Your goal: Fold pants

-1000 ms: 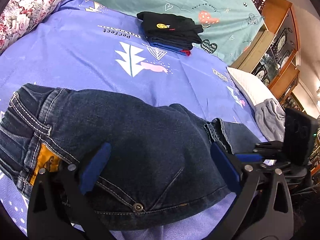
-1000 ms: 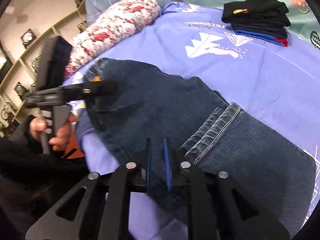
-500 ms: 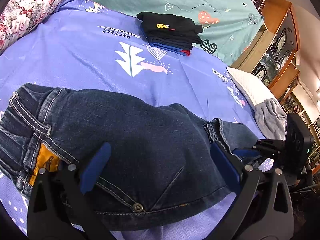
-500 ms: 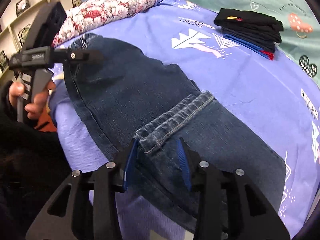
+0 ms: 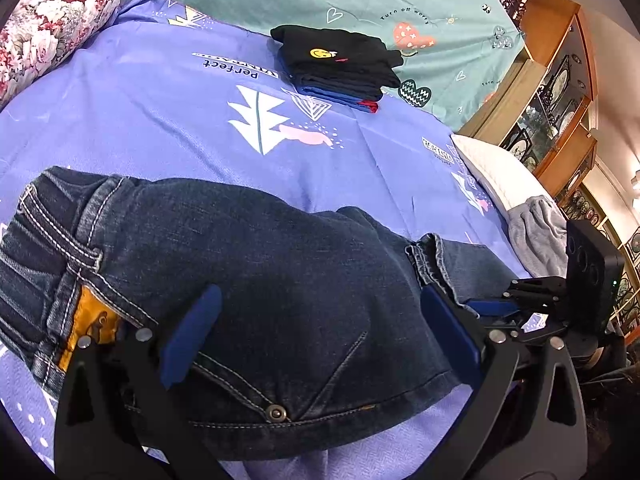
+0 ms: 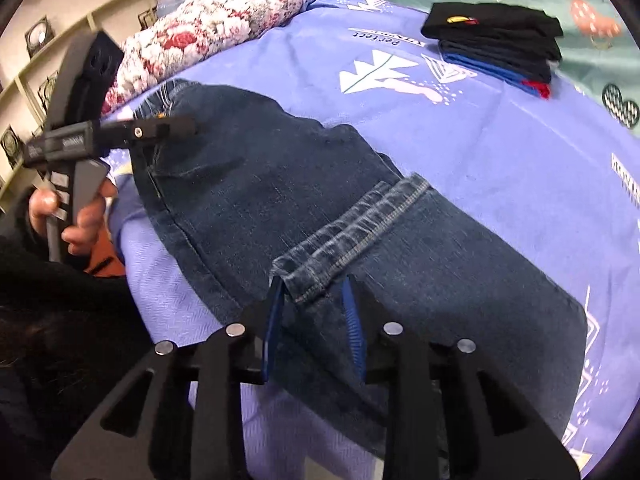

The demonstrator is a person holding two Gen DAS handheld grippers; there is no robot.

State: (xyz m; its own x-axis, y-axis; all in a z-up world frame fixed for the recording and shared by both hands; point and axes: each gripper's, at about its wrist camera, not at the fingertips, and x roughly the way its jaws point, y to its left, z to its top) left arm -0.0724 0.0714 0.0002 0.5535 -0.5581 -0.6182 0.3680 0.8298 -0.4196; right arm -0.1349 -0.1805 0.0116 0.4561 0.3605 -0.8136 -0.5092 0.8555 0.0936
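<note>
Lying folded on a purple sheet [image 5: 168, 120], dark jeans [image 5: 260, 272] have their hem [image 6: 352, 220] doubled back over the legs. Left gripper [image 5: 320, 336] gapes wide over the seat, holding nothing. Right gripper [image 6: 314, 300] sits partly open around the hem's corner, apparently not pinching it. Folded clothes [image 5: 340, 64] are stacked well apart.

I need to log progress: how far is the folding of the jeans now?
Done: the jeans are folded once, hem laid across the leg. In hand: the right claw sits open around the hem's corner; the left claw is open over the seat. Left: further folds, perhaps stacking.
</note>
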